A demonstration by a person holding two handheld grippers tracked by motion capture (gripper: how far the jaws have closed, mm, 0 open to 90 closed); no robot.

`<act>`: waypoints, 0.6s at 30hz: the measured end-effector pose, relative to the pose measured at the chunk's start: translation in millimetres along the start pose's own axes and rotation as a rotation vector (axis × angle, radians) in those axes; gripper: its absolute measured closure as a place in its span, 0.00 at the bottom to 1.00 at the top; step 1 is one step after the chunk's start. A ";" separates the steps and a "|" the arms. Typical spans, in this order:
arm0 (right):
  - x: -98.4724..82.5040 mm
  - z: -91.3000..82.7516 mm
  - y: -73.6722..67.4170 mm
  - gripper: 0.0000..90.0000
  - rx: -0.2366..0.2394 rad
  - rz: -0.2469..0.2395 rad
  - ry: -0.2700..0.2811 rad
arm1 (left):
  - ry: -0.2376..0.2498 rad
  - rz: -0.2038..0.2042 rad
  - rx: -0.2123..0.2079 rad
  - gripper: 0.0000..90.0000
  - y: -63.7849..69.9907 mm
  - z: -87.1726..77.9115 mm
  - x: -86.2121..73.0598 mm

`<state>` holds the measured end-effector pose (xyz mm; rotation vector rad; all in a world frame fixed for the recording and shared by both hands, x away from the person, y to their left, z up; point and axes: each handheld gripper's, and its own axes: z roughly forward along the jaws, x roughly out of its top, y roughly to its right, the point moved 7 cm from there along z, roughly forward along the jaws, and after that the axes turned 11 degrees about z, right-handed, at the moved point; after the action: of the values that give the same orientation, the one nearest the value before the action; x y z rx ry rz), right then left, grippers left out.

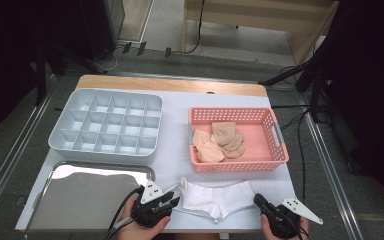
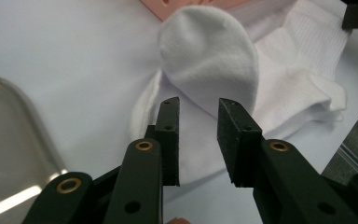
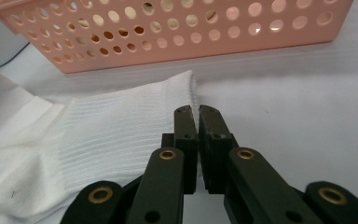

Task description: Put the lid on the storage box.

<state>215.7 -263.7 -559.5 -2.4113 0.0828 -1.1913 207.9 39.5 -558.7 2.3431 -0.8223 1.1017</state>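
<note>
Right gripper [image 3: 197,114] fingers are pinching the sock [image 1: 219,198] cuff at lower centre of the table [image 1: 175,150]; left gripper [image 2: 198,116] fingers, narrowly apart, are straddling the toe—should close squarely before lifting.

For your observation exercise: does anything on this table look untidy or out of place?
Yes. The white socks lie crumpled on the table's near edge, outside the pink basket. The right gripper is shut on one cuff; the left gripper stands open over the toe.

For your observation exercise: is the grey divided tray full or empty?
Empty: every compartment of the grey divided tray shows only its bare floor in the high view.
</note>
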 end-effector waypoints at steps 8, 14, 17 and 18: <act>1.1 -3.0 -1.5 0.89 0.012 0.026 0.028 | 0.106 -0.091 -0.027 0.61 2.4 -14.3 16.3; -1.0 0.4 -2.5 0.85 0.004 0.021 0.029 | 0.116 -0.114 -0.037 0.44 6.9 -5.3 31.3; -1.7 2.2 0.7 0.82 -0.009 0.030 0.035 | 0.088 -0.079 -0.011 0.46 4.9 3.1 31.6; -2.3 2.7 1.7 0.82 -0.009 0.033 0.032 | 0.067 -0.076 -0.012 0.52 3.7 4.9 28.6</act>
<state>216.6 -263.7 -563.4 -2.3898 0.1372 -1.2168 222.7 24.4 -538.5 2.2949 -0.7082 1.1338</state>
